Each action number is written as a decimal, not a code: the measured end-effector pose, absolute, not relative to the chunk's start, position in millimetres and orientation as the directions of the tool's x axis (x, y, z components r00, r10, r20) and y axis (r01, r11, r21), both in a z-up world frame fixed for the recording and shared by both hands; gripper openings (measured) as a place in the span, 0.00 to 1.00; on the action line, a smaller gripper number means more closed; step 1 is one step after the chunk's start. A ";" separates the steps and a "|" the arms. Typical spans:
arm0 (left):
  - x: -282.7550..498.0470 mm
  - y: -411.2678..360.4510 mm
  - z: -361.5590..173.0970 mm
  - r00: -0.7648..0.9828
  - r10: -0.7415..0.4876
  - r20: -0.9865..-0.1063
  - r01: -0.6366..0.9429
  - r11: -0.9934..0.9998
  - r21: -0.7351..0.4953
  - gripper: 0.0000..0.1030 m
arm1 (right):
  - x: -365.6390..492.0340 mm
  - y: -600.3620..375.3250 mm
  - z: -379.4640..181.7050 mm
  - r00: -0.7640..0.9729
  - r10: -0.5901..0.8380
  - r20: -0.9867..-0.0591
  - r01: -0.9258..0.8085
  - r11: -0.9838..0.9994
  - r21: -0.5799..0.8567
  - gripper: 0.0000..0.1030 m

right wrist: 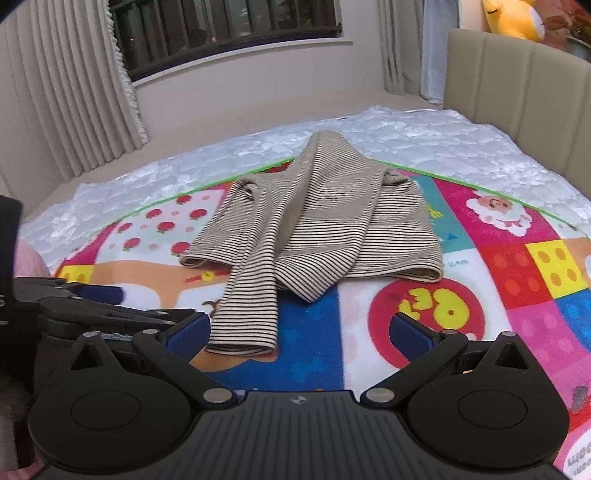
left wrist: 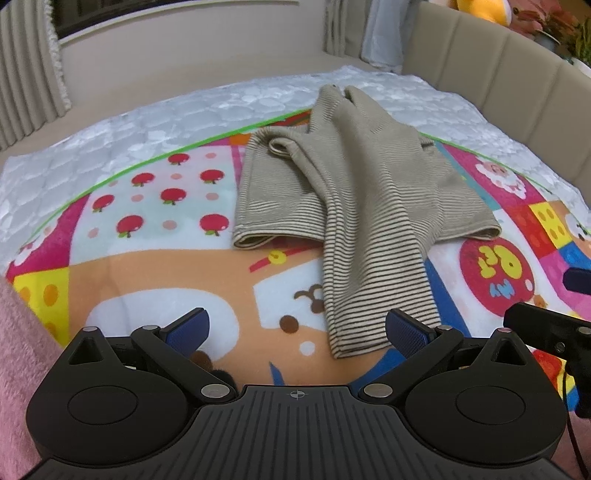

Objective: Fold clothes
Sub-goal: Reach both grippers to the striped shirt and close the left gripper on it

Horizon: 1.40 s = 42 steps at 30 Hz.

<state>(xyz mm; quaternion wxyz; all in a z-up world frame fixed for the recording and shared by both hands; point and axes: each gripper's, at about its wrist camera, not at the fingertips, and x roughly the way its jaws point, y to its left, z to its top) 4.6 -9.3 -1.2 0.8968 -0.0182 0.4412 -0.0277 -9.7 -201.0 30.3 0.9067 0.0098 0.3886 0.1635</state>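
Curtain (right wrist: 70,96) hung far left, window (right wrist: 229,33) beside it. Left gripper (left wrist: 295,328) hovered low over blanket (left wrist: 155,266), fingers spread wide, nothing between them. Striped shirt (left wrist: 343,184) lay mid-blanket, kinda rumpled, both sleeves crossed over front; one sleeve (left wrist: 369,295) trailed down toward left gripper's right finger, touching or not, couldn't tell. Right gripper (right wrist: 299,328) also spread wide, empty, sleeve cuff just beside its left finger. Headboard (right wrist: 517,96) far right, yellow plush toy (right wrist: 513,18) on top.

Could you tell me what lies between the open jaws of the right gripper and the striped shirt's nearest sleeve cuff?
Only bare cartoon blanket, seen in the right wrist view; the right gripper sits just short of the striped shirt.
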 end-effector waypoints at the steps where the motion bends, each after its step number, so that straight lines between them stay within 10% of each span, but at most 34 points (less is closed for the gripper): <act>1: 7.0 -11.1 -0.1 0.607 -0.074 -0.792 0.047 0.997 -0.058 1.00 | -8.1 -201.2 30.1 0.633 0.310 -0.709 -0.288 0.945 0.157 1.00; 17: 138.1 -19.1 10.4 0.596 -0.289 -0.750 0.247 0.954 -0.171 1.00 | 78.6 -223.4 43.5 0.805 0.203 -0.558 -0.107 0.974 0.200 1.00; 33: 214.1 1.6 -70.1 0.422 -0.512 -0.748 0.193 0.857 -0.478 0.98 | 174.4 -227.2 -39.4 0.772 0.170 -0.612 -0.011 0.967 0.254 1.00; 35: 215.4 4.2 -67.8 0.410 -0.542 -0.733 0.197 0.838 -0.509 0.79 | 174.1 -232.4 -47.3 0.755 0.181 -0.630 -0.004 0.962 0.272 1.00; 36: 216.0 5.8 -66.1 0.403 -0.561 -0.723 0.199 0.825 -0.529 0.43 | 173.7 -233.9 -50.5 0.750 0.181 -0.636 -0.004 0.963 0.269 1.00; 39: 221.6 26.1 -48.3 0.459 -0.636 -0.621 0.176 0.750 -0.637 0.19 | 172.0 -231.0 -55.4 0.749 0.172 -0.640 -0.027 0.973 0.231 1.00; 42: 228.4 73.9 -7.9 0.678 -0.608 -0.413 0.180 0.683 -0.708 0.19 | 170.2 -222.3 -58.1 0.739 0.192 -0.646 -0.063 0.974 0.218 1.00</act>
